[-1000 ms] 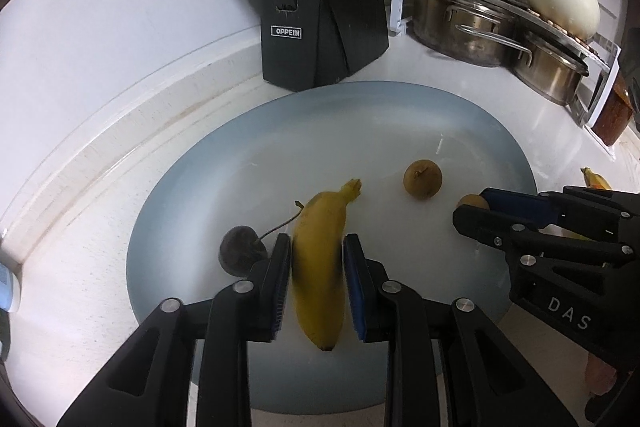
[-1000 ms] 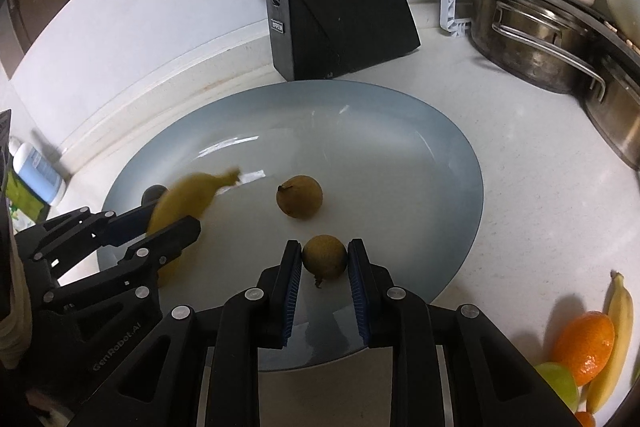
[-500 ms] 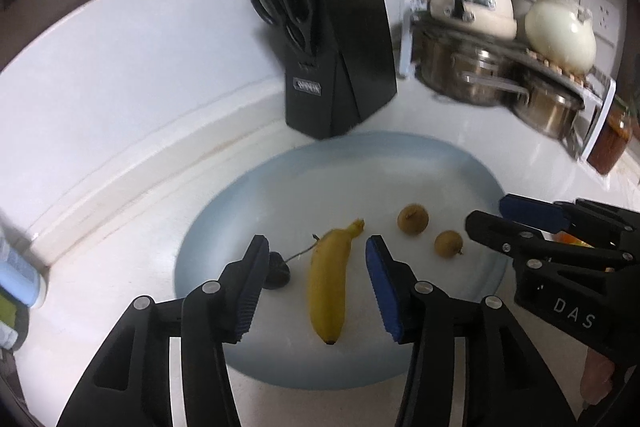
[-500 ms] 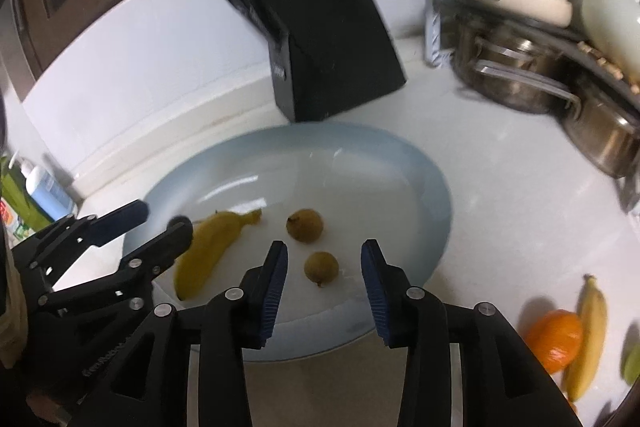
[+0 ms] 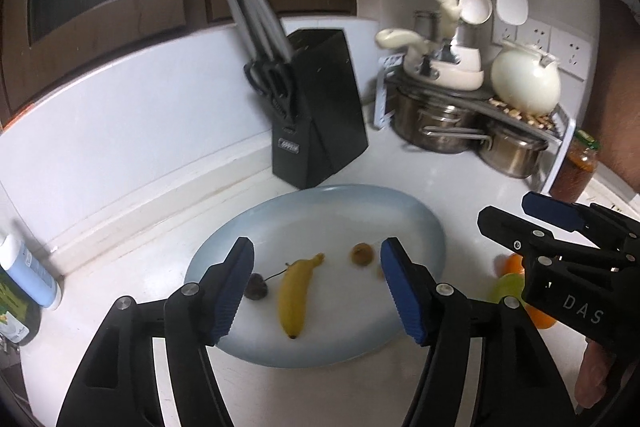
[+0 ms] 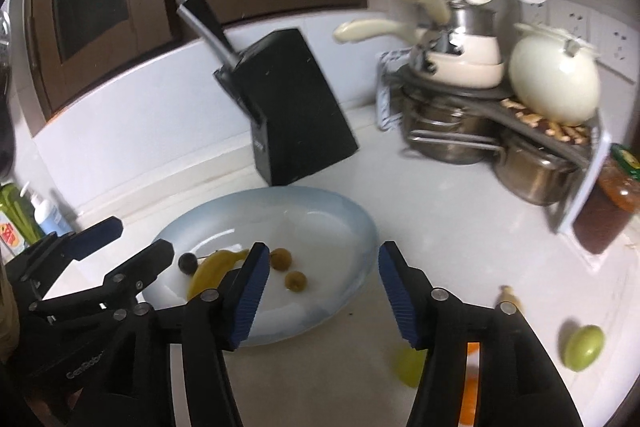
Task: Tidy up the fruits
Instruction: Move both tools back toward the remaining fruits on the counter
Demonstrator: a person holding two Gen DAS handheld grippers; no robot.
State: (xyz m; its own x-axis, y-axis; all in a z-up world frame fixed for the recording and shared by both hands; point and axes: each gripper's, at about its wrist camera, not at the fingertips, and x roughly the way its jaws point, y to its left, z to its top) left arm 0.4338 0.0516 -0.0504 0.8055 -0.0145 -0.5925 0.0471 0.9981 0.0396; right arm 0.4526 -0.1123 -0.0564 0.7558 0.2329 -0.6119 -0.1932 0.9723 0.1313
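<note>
**Blue plate loaded, both grippers released above it**

Blue-grey oval plate point(image 5: 424, 227) sits on the white counter point(image 5: 460, 179), just in front of the black knife block point(image 5: 316, 115). On it lie a banana point(image 5: 294, 297), a dark cherry point(image 5: 256, 286) with its stem toward the banana, and two small brown fruits point(image 6: 280, 259) set close together.

Left gripper point(image 5: 318, 289): jaws have just been opening and stand apart, holding nothing; the banana lies on the plate beneath the gap. Right gripper point(image 6: 320, 297): jaws have likewise just been opening, nothing gripped; the plate's near rim shows between them.

Left view only: the cherry's stem and the banana in full length. One brown fruit is largely hidden behind the right finger point(image 5: 404, 291). An orange point(image 5: 516, 267) and a green fruit point(image 5: 508, 287) show partly behind the right gripper's body.

Right view only: both brown fruits clear of the fingers; a second green fruit point(image 6: 584, 347) alone on the counter to the right, well apart from the plate; a banana tip point(image 6: 508, 293) beside the right finger. The banana on the plate is partly covered by the left finger point(image 6: 250, 291).
</note>
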